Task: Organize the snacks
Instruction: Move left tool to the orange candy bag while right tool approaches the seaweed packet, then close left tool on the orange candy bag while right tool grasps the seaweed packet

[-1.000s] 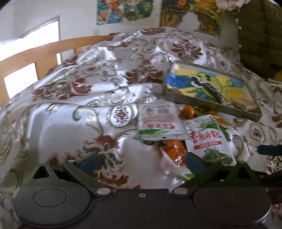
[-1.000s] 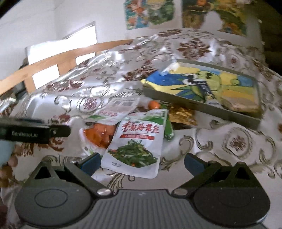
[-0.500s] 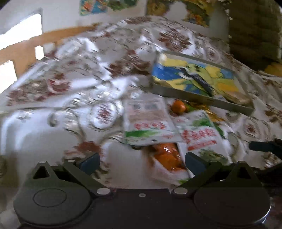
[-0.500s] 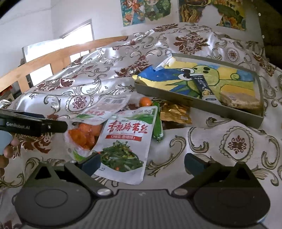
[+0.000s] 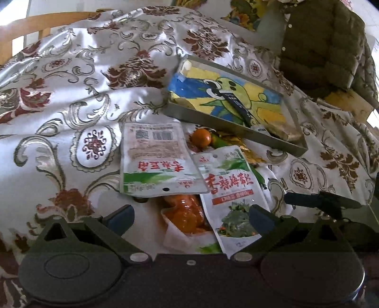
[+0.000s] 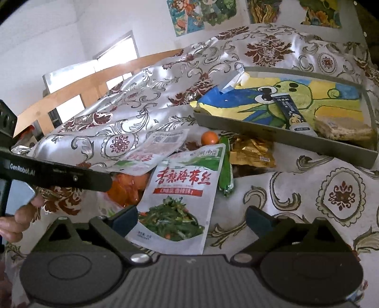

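A pile of snacks lies on the patterned cloth: a seaweed packet (image 6: 182,192) (image 5: 229,189), a white packet (image 5: 154,161) (image 6: 154,151) face down, an orange pouch (image 5: 187,215) (image 6: 128,189) half under both, a small orange ball (image 5: 201,138) (image 6: 209,138), a green stick (image 6: 226,170) and a gold wrapper (image 6: 253,154). Behind them a grey tray (image 5: 227,124) (image 6: 284,135) holds a dark tube (image 6: 292,112) and a beige bar (image 6: 343,128). My left gripper (image 5: 190,216) is open, straddling the orange pouch. My right gripper (image 6: 191,218) is open over the seaweed packet's lower end.
A wooden rail (image 6: 83,92) runs behind the cloth at the left. A dark quilted jacket (image 5: 327,47) hangs at the back right in the left wrist view. Posters (image 6: 201,11) cover the wall. A hand (image 6: 16,220) holds the other gripper's handle at the right wrist view's left edge.
Both grippers have moved in closer to the snack pile. The left one has swung right, so the orange pouch now lies between its fingers. Neither has taken hold of anything.
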Demonstrator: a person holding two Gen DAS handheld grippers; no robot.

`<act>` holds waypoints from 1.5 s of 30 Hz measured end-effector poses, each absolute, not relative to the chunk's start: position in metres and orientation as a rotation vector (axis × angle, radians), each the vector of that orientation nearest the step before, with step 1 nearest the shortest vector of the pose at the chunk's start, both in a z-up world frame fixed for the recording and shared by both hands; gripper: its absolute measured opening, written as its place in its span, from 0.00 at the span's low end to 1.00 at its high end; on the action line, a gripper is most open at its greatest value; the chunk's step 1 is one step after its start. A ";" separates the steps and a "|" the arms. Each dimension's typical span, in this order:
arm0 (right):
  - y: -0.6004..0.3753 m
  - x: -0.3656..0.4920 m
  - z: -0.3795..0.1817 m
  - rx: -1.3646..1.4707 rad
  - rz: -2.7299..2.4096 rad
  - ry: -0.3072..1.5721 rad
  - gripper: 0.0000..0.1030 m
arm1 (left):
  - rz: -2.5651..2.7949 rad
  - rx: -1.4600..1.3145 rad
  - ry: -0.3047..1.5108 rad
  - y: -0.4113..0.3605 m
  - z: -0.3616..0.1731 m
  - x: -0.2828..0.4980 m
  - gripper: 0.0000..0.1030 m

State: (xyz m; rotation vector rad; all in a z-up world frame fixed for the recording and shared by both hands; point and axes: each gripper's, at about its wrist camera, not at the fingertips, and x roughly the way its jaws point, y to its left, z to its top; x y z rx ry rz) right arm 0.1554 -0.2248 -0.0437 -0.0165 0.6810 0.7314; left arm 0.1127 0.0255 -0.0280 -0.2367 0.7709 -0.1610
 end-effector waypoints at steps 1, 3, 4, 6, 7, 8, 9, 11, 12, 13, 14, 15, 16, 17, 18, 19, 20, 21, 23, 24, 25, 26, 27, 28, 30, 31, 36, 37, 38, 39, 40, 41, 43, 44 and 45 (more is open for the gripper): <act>-0.224 0.155 -0.045 -0.015 0.731 0.686 0.95 | -0.163 -0.236 0.776 0.024 -0.029 0.113 0.99; -0.223 0.155 -0.046 -0.014 0.726 0.692 0.95 | -0.163 -0.237 0.786 0.022 -0.030 0.115 0.99; -0.223 0.155 -0.046 -0.017 0.723 0.691 0.94 | -0.160 -0.237 0.788 0.021 -0.031 0.116 0.99; -0.223 0.155 -0.047 -0.015 0.724 0.693 0.93 | -0.161 -0.232 0.794 0.018 -0.032 0.118 0.99; -0.223 0.155 -0.048 -0.009 0.729 0.698 0.92 | -0.165 -0.231 0.796 0.017 -0.033 0.118 0.99; -0.223 0.155 -0.049 -0.002 0.734 0.708 0.91 | -0.166 -0.231 0.797 0.016 -0.033 0.119 0.99; -0.222 0.156 -0.050 0.004 0.738 0.717 0.88 | -0.169 -0.233 0.798 0.015 -0.032 0.120 0.99; -0.221 0.157 -0.053 0.006 0.743 0.727 0.86 | -0.165 -0.239 0.805 0.014 -0.032 0.122 0.99; -0.221 0.157 -0.054 0.004 0.745 0.730 0.85 | -0.162 -0.244 0.808 0.014 -0.033 0.123 0.99; -0.220 0.156 -0.054 0.006 0.749 0.732 0.85 | -0.158 -0.248 0.812 0.015 -0.033 0.123 0.99; -0.220 0.156 -0.054 0.012 0.758 0.734 0.83 | -0.153 -0.251 0.817 0.017 -0.034 0.124 0.99; -0.220 0.157 -0.055 0.019 0.769 0.739 0.82 | -0.147 -0.254 0.823 0.018 -0.035 0.125 0.99; -0.219 0.156 -0.055 0.022 0.775 0.742 0.82 | -0.142 -0.260 0.830 0.020 -0.037 0.126 0.99; -0.219 0.156 -0.055 0.021 0.781 0.743 0.80 | -0.140 -0.269 0.838 0.022 -0.038 0.127 0.99; -0.218 0.157 -0.055 0.019 0.788 0.745 0.77 | -0.141 -0.281 0.843 0.025 -0.039 0.128 0.98; -0.217 0.157 -0.056 0.019 0.795 0.749 0.75 | -0.142 -0.293 0.847 0.029 -0.040 0.128 0.98; -0.217 0.158 -0.057 0.022 0.800 0.755 0.72 | -0.143 -0.305 0.852 0.032 -0.041 0.129 0.97; -0.216 0.159 -0.057 0.030 0.803 0.761 0.69 | -0.143 -0.312 0.856 0.034 -0.042 0.129 0.96; -0.217 0.162 -0.059 0.059 0.807 0.772 0.66 | -0.142 -0.317 0.856 0.037 -0.042 0.129 0.94; -0.219 0.164 -0.060 0.082 0.811 0.778 0.62 | -0.139 -0.314 0.855 0.037 -0.042 0.129 0.92; -0.220 0.166 -0.061 0.106 0.814 0.784 0.61 | -0.135 -0.309 0.857 0.038 -0.043 0.129 0.91; -0.222 0.168 -0.061 0.126 0.818 0.788 0.61 | -0.131 -0.304 0.857 0.038 -0.043 0.129 0.89; -0.224 0.170 -0.062 0.141 0.822 0.791 0.60 | -0.130 -0.301 0.857 0.038 -0.044 0.129 0.88; -0.225 0.172 -0.062 0.152 0.824 0.791 0.59 | -0.130 -0.298 0.857 0.038 -0.045 0.129 0.87; -0.227 0.175 -0.062 0.170 0.816 0.788 0.48 | -0.129 -0.282 0.854 0.037 -0.045 0.128 0.83; -0.228 0.176 -0.062 0.179 0.812 0.789 0.48 | -0.127 -0.271 0.853 0.036 -0.045 0.128 0.81; -0.231 0.186 -0.060 0.228 0.801 0.772 0.47 | -0.136 -0.257 0.849 0.035 -0.044 0.132 0.74; -0.231 0.189 -0.060 0.245 0.796 0.771 0.47 | -0.139 -0.263 0.850 0.035 -0.044 0.133 0.74; -0.232 0.193 -0.060 0.264 0.792 0.770 0.47 | -0.140 -0.267 0.851 0.035 -0.045 0.134 0.74; -0.233 0.196 -0.061 0.280 0.790 0.769 0.47 | -0.139 -0.269 0.853 0.035 -0.046 0.136 0.74; -0.233 0.199 -0.062 0.291 0.788 0.768 0.47 | -0.138 -0.269 0.853 0.034 -0.047 0.137 0.74; -0.233 0.203 -0.063 0.303 0.788 0.772 0.47 | -0.135 -0.270 0.854 0.034 -0.048 0.139 0.74; -0.231 0.208 -0.066 0.321 0.796 0.780 0.47 | -0.130 -0.276 0.857 0.033 -0.050 0.143 0.75; -0.230 0.211 -0.067 0.323 0.802 0.786 0.48 | -0.128 -0.279 0.859 0.032 -0.051 0.145 0.74; -0.228 0.213 -0.068 0.324 0.806 0.788 0.49 | -0.125 -0.280 0.859 0.031 -0.052 0.146 0.74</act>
